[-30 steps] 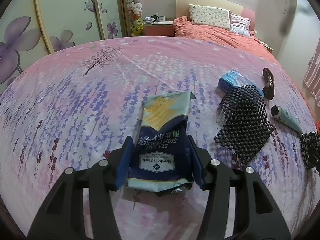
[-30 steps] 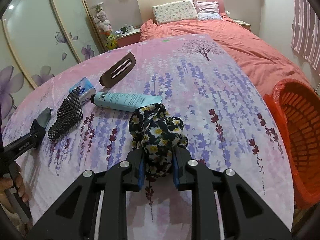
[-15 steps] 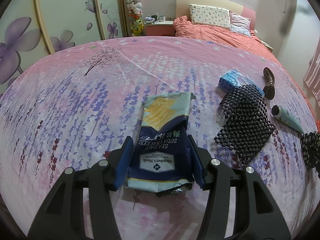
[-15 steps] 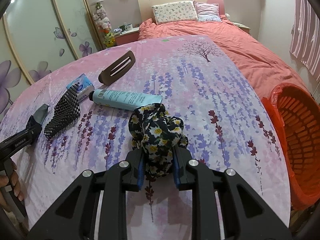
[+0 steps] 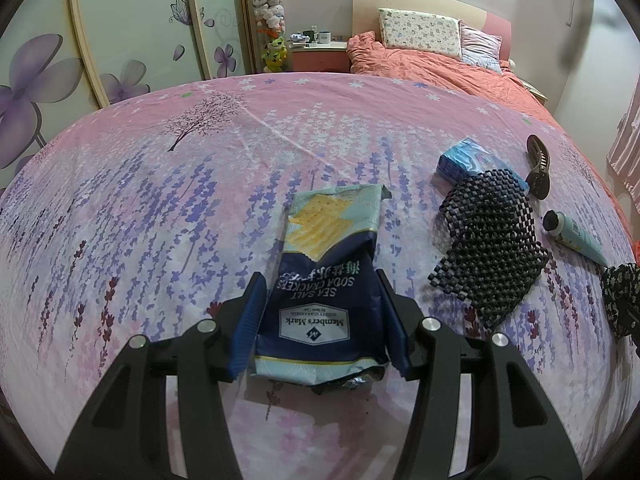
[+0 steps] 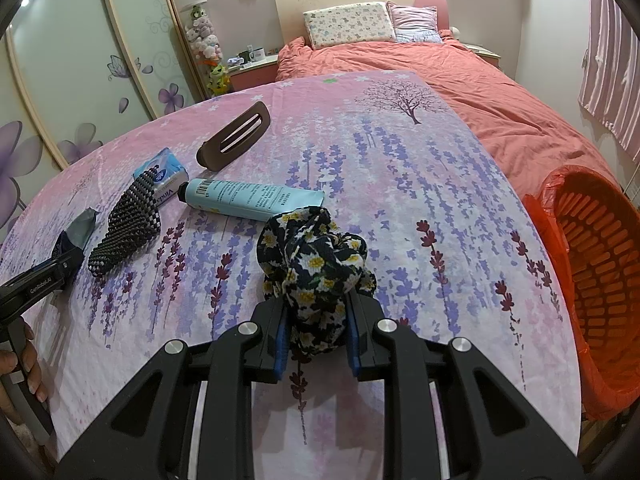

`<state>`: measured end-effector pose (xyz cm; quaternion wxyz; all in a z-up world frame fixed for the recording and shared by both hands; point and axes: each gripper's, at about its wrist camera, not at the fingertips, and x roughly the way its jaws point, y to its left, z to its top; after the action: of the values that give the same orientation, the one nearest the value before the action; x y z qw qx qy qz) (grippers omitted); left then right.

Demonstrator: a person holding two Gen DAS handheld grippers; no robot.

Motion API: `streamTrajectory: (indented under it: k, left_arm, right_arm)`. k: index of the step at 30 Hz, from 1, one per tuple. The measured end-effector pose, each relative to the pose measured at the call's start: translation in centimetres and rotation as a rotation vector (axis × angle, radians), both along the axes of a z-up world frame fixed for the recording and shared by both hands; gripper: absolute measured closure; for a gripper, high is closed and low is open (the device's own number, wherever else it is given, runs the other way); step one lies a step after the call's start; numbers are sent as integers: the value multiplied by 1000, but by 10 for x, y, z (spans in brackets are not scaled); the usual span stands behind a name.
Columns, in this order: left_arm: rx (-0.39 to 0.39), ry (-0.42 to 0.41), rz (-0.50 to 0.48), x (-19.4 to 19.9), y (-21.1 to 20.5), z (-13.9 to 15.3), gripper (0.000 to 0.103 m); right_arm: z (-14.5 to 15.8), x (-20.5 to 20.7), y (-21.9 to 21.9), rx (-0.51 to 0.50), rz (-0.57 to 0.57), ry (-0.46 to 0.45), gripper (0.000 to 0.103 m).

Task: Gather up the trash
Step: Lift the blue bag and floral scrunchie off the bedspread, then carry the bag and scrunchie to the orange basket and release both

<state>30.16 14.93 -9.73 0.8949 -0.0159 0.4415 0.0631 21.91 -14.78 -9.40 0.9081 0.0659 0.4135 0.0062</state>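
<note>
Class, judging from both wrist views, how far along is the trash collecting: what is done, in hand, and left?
Done: nothing visibly; no trash shows in the orange basket. In hand: the left gripper flanks the cracker bag, and the right gripper is shut on the floral cloth. Left: the tube, tissue pack, black mesh and hair clip lie on the bedspread.

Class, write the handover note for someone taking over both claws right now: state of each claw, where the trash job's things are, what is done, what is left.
Left claw: closed on the cracker bag, which lies on the bedspread.
Right claw: closed on the floral scrunchie.
Orange basket: beside the bed at the right edge of the right wrist view; nothing visible inside.
On the bedspread: tube, black mesh piece, tissue pack, brown hair clip.
Done: both items gripped.
Left: probably carry the bag to the basket, then sort the rest, trash only.
</note>
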Motion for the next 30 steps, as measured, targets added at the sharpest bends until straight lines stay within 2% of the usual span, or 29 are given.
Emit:
streamTrajectory:
  k: [11, 15, 18, 20, 24, 30]
  left_arm:
    - [0, 0, 0, 0, 1, 0, 49]
    - [-39, -17, -2, -4, 4, 2, 57]
    - [-66, -32, -21, -16, 6, 4, 66]
    - [-68, -34, -30, -22, 8, 5, 68]
    - [-116, -49, -44, -35, 6, 16, 69]
    - [-146, -119, -107, -55, -16, 53, 69]
  right_arm:
    - [0, 0, 0, -1, -1, 0, 81]
    - [0, -1, 0, 1, -1, -2, 82]
    - [2, -13, 0, -10, 20, -11, 88]
    - [5, -20, -3, -3, 25, -18, 88]
    - [24, -35, -13, 30, 16, -62, 89]
    - [59, -52, -22, 20, 17, -147, 89]
